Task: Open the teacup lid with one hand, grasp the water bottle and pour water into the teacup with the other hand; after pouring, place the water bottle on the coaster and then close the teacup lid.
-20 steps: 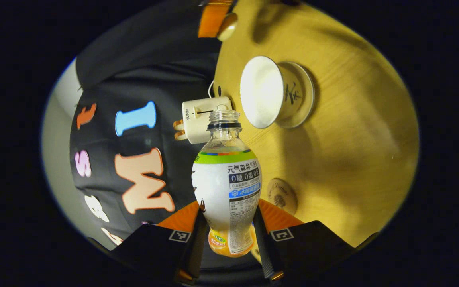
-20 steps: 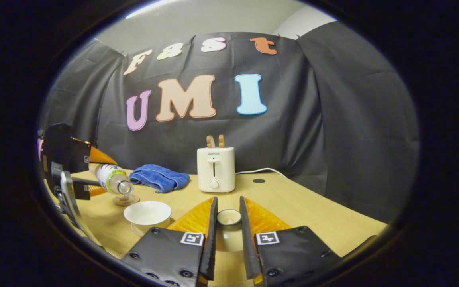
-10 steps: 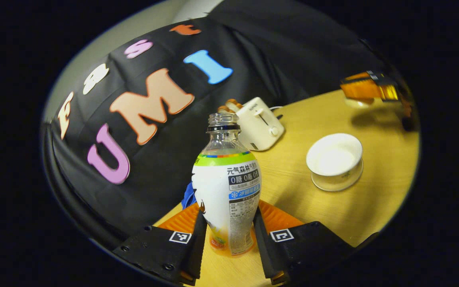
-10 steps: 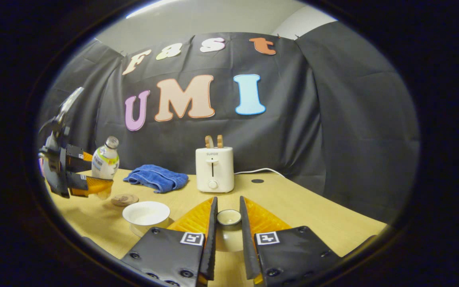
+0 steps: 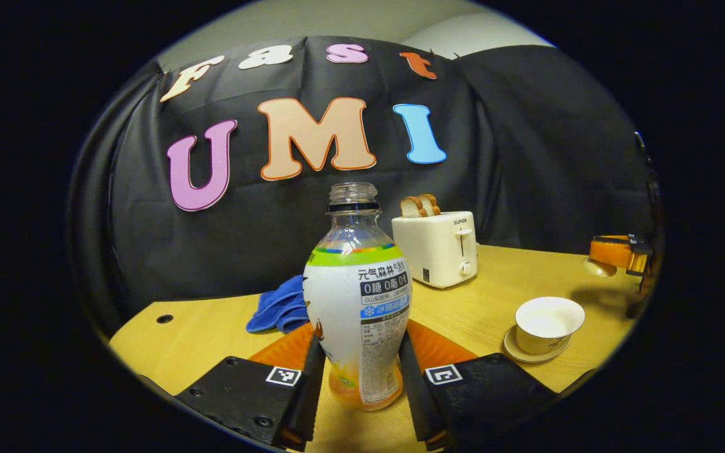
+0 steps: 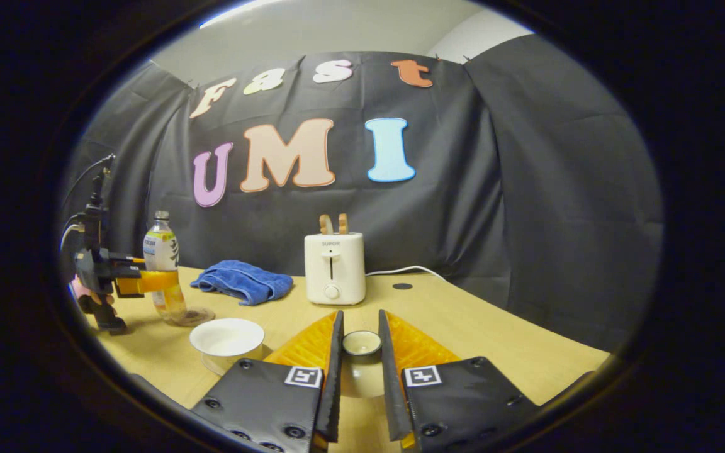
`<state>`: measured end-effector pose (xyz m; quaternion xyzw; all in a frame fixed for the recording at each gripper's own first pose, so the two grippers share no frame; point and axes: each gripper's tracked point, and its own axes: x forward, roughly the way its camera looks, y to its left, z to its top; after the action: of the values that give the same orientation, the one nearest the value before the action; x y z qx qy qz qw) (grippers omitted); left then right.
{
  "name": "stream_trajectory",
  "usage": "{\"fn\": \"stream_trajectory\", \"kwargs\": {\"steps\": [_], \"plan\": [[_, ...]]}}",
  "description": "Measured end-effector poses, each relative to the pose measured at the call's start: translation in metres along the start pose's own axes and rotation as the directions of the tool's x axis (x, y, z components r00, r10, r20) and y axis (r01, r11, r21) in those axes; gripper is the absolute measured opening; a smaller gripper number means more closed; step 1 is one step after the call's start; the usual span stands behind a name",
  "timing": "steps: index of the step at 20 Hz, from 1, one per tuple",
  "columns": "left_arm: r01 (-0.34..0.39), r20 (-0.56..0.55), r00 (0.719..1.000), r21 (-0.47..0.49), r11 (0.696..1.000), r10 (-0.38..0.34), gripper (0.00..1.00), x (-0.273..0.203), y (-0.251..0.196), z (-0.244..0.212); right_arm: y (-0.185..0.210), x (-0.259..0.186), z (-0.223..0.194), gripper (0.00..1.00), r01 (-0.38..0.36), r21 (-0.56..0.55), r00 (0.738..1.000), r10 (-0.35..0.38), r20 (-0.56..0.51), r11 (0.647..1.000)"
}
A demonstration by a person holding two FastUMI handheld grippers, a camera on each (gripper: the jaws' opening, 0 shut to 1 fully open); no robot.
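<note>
A clear, uncapped water bottle (image 5: 357, 296) with a white label stands upright, and my left gripper (image 5: 360, 343) is shut on its lower body. In the right gripper view the bottle (image 6: 162, 261) has its base at the round wooden coaster (image 6: 194, 316), with the left gripper (image 6: 151, 282) clamped on it from the left. The white teacup (image 5: 548, 322) sits lidless on its saucer, right of the bottle; the teacup (image 6: 227, 336) lies just left of my right fingers. My right gripper (image 6: 360, 324) is shut on the teacup lid (image 6: 361, 345), held above the table.
A white toaster (image 6: 334, 267) with bread slices stands at the back of the wooden table (image 6: 476, 327), its cord trailing right. A crumpled blue towel (image 6: 243, 281) lies left of the toaster. A hand (image 6: 89, 296) holds the left gripper at the table's left edge.
The bottle swung from a tilted pouring pose over the cup back to upright and came down by the coaster. The right gripper with the lid stayed put.
</note>
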<state>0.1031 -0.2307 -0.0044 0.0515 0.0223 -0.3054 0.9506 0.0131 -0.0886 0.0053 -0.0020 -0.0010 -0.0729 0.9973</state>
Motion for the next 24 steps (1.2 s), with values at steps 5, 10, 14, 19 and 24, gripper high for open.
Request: {"fn": "stream_trajectory", "kwargs": {"steps": [5, 10, 14, 19, 24], "plan": [[0.019, 0.029, 0.999, -0.018, 1.0, -0.019, 0.57, 0.016, -0.008, 0.003, 0.0, 0.0, 0.0, 0.32, 0.003, 0.0, 1.0, -0.003, 0.001, 1.0], [0.009, 0.058, 0.998, -0.045, 0.999, -0.006, 0.57, 0.02, -0.005, 0.002, 0.0, 0.0, 0.0, 0.32, 0.004, 0.0, 1.0, -0.004, 0.001, 1.0], [0.008, 0.061, 0.998, -0.057, 0.998, -0.005, 0.59, 0.018, -0.004, 0.001, -0.001, 0.001, 0.0, 0.32, 0.005, 0.0, 1.0, -0.005, 0.002, 1.0], [-0.001, 0.06, 0.998, -0.059, 0.998, 0.004, 0.68, 0.017, -0.002, 0.001, -0.001, 0.001, 0.0, 0.32, 0.005, 0.0, 1.0, -0.005, 0.002, 1.0], [0.001, 0.059, 0.998, -0.066, 0.998, 0.003, 0.83, 0.014, -0.002, 0.0, 0.0, 0.001, 0.0, 0.32, 0.005, 0.0, 1.0, -0.005, 0.002, 1.0]]}}
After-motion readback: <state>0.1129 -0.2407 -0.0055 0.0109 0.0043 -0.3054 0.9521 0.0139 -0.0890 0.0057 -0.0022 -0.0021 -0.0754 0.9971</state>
